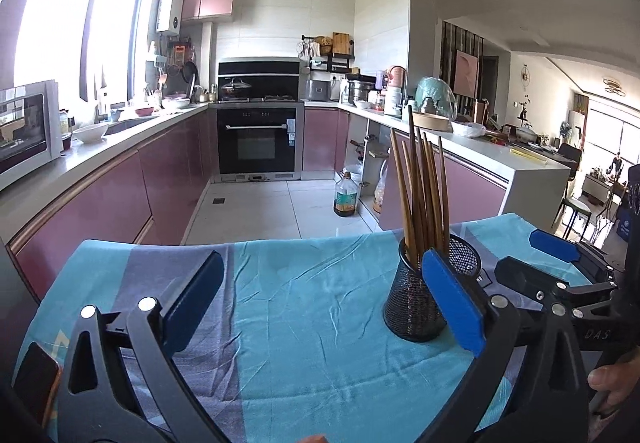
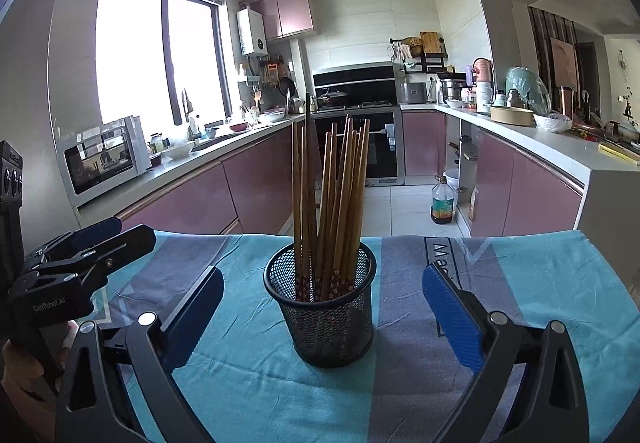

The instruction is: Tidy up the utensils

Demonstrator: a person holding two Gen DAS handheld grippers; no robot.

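A black mesh cup [image 2: 324, 307] stands upright on the blue and grey cloth [image 2: 248, 383], holding several brown wooden chopsticks [image 2: 332, 199]. My right gripper [image 2: 322, 319] is open and empty, its blue pads on either side of the cup without touching it. In the left wrist view the cup [image 1: 416, 303] with the chopsticks [image 1: 420, 187] stands just behind my right pad [image 1: 452, 307]. My left gripper [image 1: 320, 303] is open and empty over bare cloth [image 1: 304, 343], left of the cup. The right gripper also shows in the left wrist view [image 1: 556, 263], and the left gripper in the right wrist view [image 2: 92, 239].
A phone [image 1: 36, 383] lies at the cloth's near left edge. The table's far edge drops to a tiled floor with an oil bottle [image 2: 442, 203]. Pink kitchen counters, a microwave [image 2: 104, 159] and an oven [image 1: 258, 139] stand beyond.
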